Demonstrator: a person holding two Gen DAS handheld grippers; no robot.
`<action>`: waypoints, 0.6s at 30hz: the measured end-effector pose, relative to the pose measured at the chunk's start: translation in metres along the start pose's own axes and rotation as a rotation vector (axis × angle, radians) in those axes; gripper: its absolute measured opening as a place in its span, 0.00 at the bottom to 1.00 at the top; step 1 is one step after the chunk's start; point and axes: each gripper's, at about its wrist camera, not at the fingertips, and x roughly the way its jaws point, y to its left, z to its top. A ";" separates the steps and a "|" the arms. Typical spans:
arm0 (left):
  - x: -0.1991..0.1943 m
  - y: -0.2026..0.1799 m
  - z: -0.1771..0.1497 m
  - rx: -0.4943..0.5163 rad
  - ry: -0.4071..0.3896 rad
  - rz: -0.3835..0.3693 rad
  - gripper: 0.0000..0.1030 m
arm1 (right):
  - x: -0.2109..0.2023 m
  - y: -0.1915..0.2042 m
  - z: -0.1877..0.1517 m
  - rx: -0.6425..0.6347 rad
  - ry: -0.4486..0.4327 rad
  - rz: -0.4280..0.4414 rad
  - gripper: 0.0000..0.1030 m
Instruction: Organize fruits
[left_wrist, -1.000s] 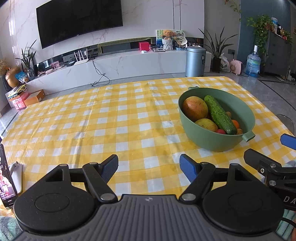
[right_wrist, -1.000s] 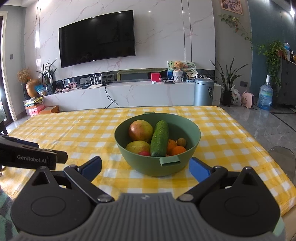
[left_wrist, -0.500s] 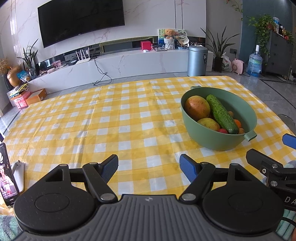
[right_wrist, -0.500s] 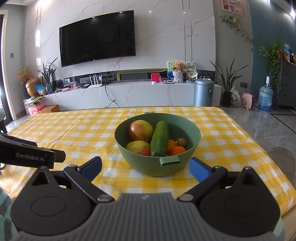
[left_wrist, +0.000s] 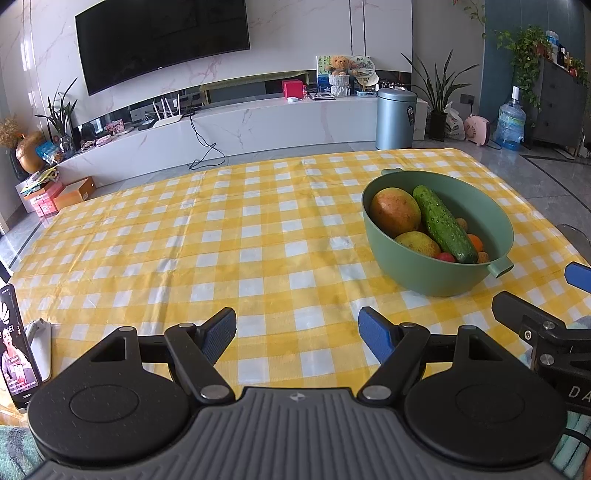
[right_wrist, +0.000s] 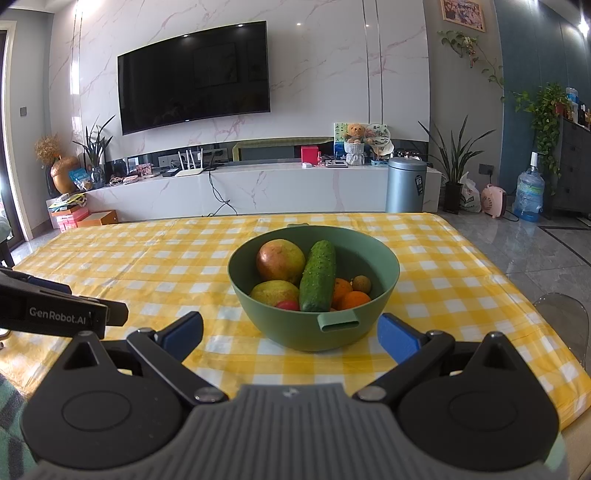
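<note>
A green bowl (right_wrist: 384, 266) stands on the yellow checked tablecloth (right_wrist: 147, 266), straight ahead of my right gripper (right_wrist: 291, 330), which is open and empty just short of it. Inside lie a reddish mango (right_wrist: 279, 260), a second yellower mango (right_wrist: 275, 291), a cucumber (right_wrist: 318, 275), two oranges (right_wrist: 354, 299), a small red fruit (right_wrist: 288, 305) and a small brown fruit (right_wrist: 361, 283). In the left wrist view the bowl (left_wrist: 495, 221) sits right of centre, and my left gripper (left_wrist: 297, 332) hangs open over bare cloth near the front edge.
A phone (left_wrist: 14, 347) on a white stand leans at the table's left front corner. The right gripper's body (left_wrist: 543, 332) shows at the left view's right edge. Beyond the table are a TV wall, a marble bench and a grey bin (right_wrist: 405, 184).
The left gripper's view has shifted slightly, so the bowl sits a little further right and lower. The right gripper and the fruits have barely moved.
</note>
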 end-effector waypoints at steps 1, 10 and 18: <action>-0.001 0.000 -0.001 0.001 0.000 0.000 0.86 | 0.000 0.000 0.000 -0.001 0.001 -0.001 0.94; -0.003 -0.001 -0.001 0.003 -0.001 -0.001 0.86 | -0.001 -0.001 -0.001 0.003 -0.003 -0.005 0.94; -0.006 -0.005 -0.002 0.001 0.002 0.001 0.86 | -0.002 -0.001 -0.001 0.005 -0.005 -0.005 0.94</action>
